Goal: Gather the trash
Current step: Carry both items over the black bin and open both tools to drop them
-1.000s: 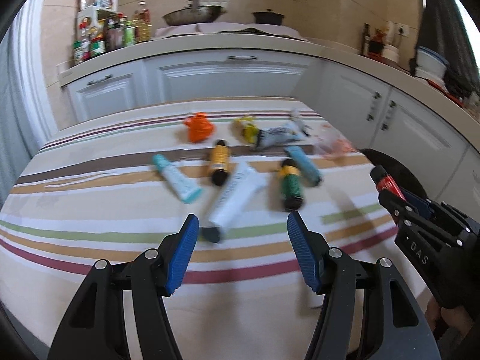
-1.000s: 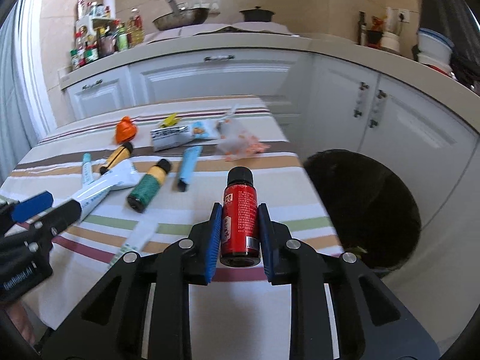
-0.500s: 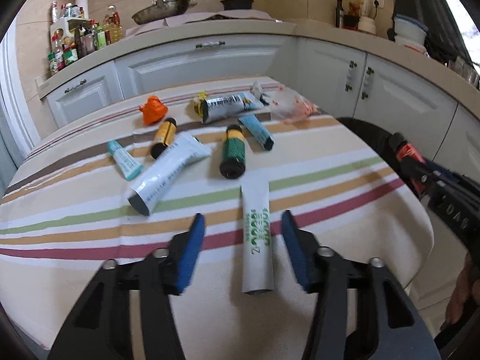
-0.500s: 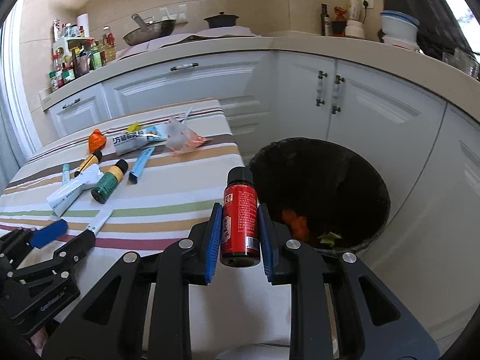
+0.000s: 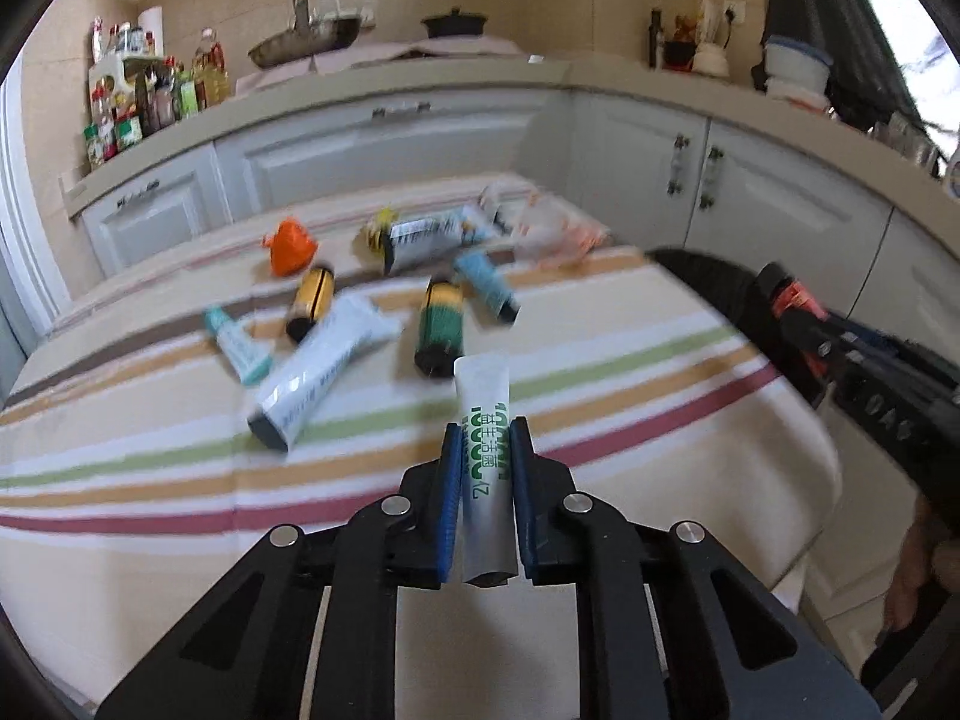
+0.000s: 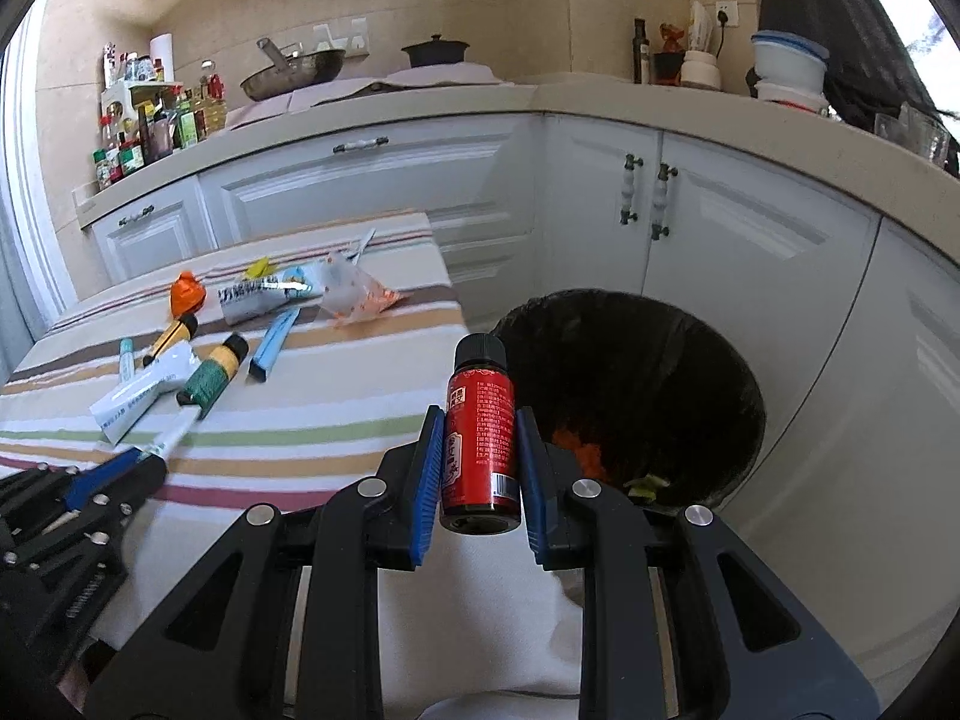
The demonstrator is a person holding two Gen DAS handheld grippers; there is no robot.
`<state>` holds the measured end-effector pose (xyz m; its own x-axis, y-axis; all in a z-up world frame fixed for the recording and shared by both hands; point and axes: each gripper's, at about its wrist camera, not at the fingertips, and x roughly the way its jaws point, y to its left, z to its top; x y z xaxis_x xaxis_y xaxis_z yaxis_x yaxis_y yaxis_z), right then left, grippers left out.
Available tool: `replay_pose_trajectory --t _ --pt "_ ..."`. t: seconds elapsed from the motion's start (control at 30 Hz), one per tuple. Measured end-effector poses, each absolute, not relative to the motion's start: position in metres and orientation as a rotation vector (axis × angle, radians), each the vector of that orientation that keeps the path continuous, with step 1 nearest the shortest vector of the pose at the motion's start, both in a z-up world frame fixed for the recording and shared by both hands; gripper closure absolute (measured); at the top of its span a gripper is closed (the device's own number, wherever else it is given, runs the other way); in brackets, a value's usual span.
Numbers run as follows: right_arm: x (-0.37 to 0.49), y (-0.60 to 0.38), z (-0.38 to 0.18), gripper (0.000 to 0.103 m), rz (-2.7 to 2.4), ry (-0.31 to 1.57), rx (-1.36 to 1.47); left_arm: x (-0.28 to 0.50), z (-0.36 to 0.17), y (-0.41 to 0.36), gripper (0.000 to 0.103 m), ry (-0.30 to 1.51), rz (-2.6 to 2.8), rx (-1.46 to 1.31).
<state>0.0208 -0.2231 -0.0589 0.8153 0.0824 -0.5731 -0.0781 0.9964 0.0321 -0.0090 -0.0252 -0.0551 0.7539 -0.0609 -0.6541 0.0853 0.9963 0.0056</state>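
My left gripper (image 5: pixel 485 450) has just squeezed its jaws together, and now they pinch a white tube with green letters (image 5: pixel 485 420). The tube sticks out forward between the blue pads (image 5: pixel 451 480), with its flat end pointing at the pile of trash. It sits near the front edge of the striped tablecloth (image 5: pixel 150 480).

My right gripper (image 6: pixel 477 429) is clamped on a small red bottle with a black cap (image 6: pixel 480 420). The bottle stands up between the blue pads, cap on top. Just behind it in the picture is the black trash bin (image 6: pixel 708 360), which sits on the floor beside the table. I can see something orange and something yellow-green down inside the bin.

More trash lies on the cloth past the white tube. There is a green bottle with a yellow band (image 5: pixel 440 324) just ahead of it. A big white tube with a dark cap (image 5: pixel 318 372) lies to the left. Near that are a small teal tube (image 5: pixel 237 342) and a yellow bottle (image 5: pixel 311 303). A light blue tube (image 5: pixel 487 285) lies to the right of the green bottle. Farther back are an orange crumpled thing (image 5: pixel 289 247), a silver wrapper (image 5: pixel 429 237) and a clear bag with orange bits (image 5: pixel 552 234).

Behind the table are white cabinets (image 6: pixel 372 180) and a counter with a pan (image 6: pixel 294 72) and a black pot (image 6: pixel 435 51).
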Motion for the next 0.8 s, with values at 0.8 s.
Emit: replay_pose_trajectory --t 0.8 --pt "0.093 -0.321 -0.034 0.08 -0.129 0.533 0.05 0.115 -0.011 -0.138 0.086 0.604 -0.267 0.065"
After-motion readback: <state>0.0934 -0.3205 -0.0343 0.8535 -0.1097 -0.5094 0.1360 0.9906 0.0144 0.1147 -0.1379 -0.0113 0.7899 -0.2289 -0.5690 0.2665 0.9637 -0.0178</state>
